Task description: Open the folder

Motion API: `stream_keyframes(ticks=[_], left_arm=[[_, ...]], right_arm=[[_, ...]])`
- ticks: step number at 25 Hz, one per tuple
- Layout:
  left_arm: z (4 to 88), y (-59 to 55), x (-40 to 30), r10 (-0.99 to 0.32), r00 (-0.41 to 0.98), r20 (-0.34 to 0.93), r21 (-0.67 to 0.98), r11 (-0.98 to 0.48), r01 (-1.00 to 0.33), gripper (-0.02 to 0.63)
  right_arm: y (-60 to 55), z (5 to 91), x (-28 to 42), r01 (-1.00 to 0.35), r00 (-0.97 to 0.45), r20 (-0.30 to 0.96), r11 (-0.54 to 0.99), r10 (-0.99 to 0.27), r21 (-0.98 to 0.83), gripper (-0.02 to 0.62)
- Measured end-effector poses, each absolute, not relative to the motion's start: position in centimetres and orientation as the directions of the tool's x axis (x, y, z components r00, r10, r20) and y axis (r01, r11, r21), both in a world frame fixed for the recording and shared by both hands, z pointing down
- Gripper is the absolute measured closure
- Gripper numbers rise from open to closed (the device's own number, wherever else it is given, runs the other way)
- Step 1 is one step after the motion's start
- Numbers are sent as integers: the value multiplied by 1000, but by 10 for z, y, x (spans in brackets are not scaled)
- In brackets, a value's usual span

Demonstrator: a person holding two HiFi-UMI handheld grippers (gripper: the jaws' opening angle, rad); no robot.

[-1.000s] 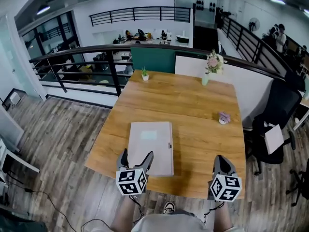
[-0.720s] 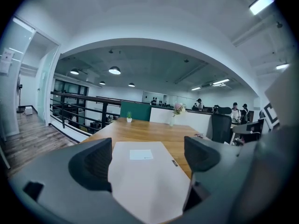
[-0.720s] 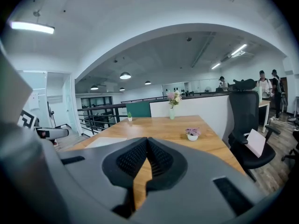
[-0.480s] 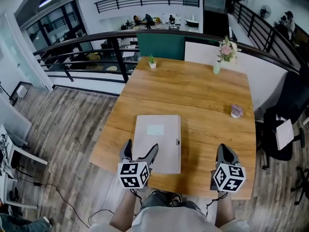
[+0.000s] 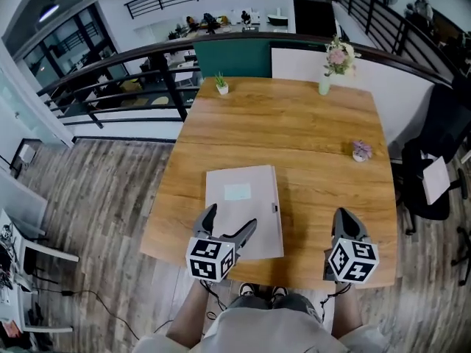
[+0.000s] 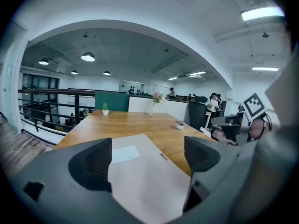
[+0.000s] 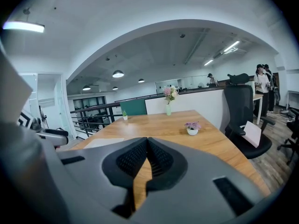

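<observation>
A pale grey folder (image 5: 243, 210) lies flat and closed on the wooden table (image 5: 309, 145), near its front edge, with a light label on top and a small clasp (image 5: 275, 208) on its right side. My left gripper (image 5: 229, 225) hovers open over the folder's near edge; in the left gripper view the folder (image 6: 140, 176) fills the gap between the jaws of that gripper (image 6: 148, 154). My right gripper (image 5: 346, 220) is shut and holds nothing, above bare table to the right of the folder; its jaws (image 7: 147, 149) touch.
A vase of flowers (image 5: 328, 65) and a small potted plant (image 5: 221, 85) stand at the table's far edge. A little pot of purple flowers (image 5: 360, 151) sits at the right. A black office chair (image 5: 438, 160) is beyond the right edge. A railing (image 5: 110, 79) runs behind.
The head view has shifted, bringing the table closer. My left gripper has tilted and moved slightly forward over the folder's near edge. The folder has stayed closed.
</observation>
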State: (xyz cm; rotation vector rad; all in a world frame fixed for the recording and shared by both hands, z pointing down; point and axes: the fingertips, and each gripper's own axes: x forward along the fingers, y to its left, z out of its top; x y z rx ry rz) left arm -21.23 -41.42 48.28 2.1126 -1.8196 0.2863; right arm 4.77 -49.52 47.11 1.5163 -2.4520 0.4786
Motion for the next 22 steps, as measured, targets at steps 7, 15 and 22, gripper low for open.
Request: stream_keyframes(ticks=[7, 15, 22], left_arm=[[492, -423, -180, -846, 339, 412, 119, -319, -940, 118], [520, -420, -142, -719, 483, 499, 93, -509, -855, 118], [552, -394, -107, -514, 610, 603, 96, -712, -696, 120]], right_arm=[[-478, 474, 77, -937, -347, 352, 304, -869, -171, 594], [-447, 493, 116, -966, -248, 393, 197, -886, -167, 594], [-414, 506, 136, -979, -193, 450, 141, -872, -147, 594]])
